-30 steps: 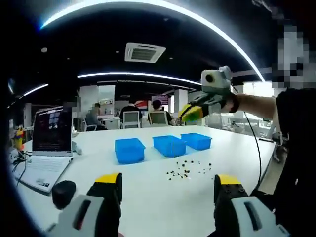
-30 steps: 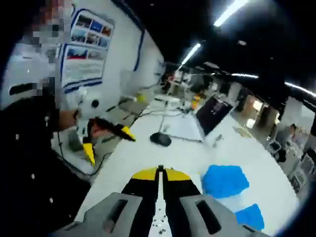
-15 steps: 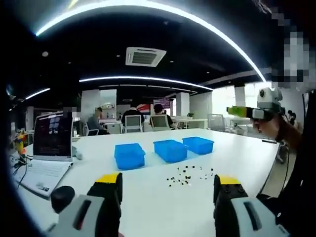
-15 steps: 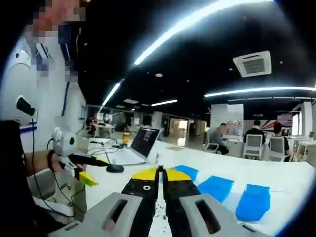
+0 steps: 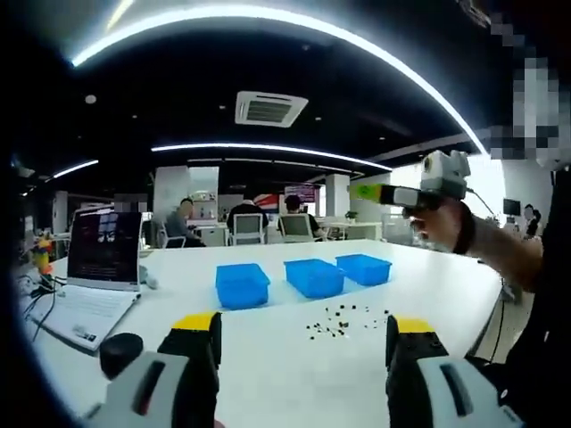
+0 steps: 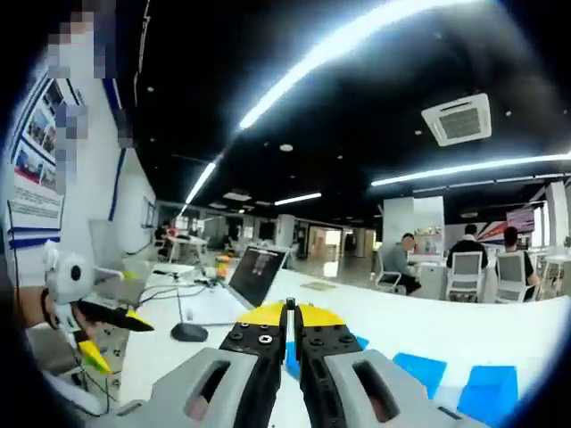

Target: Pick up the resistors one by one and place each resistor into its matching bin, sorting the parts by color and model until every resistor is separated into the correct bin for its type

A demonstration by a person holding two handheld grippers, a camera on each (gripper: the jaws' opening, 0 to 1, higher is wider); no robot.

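The left gripper (image 5: 303, 334) is held above the white table (image 5: 268, 366) with jaws spread wide and nothing between them. Beyond it, loose resistors (image 5: 343, 321) lie scattered, with three blue bins (image 5: 312, 276) in a row behind. A mouse (image 5: 120, 352) and laptop (image 5: 89, 276) lie leftward. The right gripper (image 6: 289, 312) is raised, jaws pressed together, empty.

text: none legible | wall posters (image 6: 36, 169): too blurred | laptop screen (image 5: 104, 259): unreadable

three blue bins (image 5: 313, 276), perhaps twenty resistors (image 5: 343, 321), one laptop (image 5: 89, 276)
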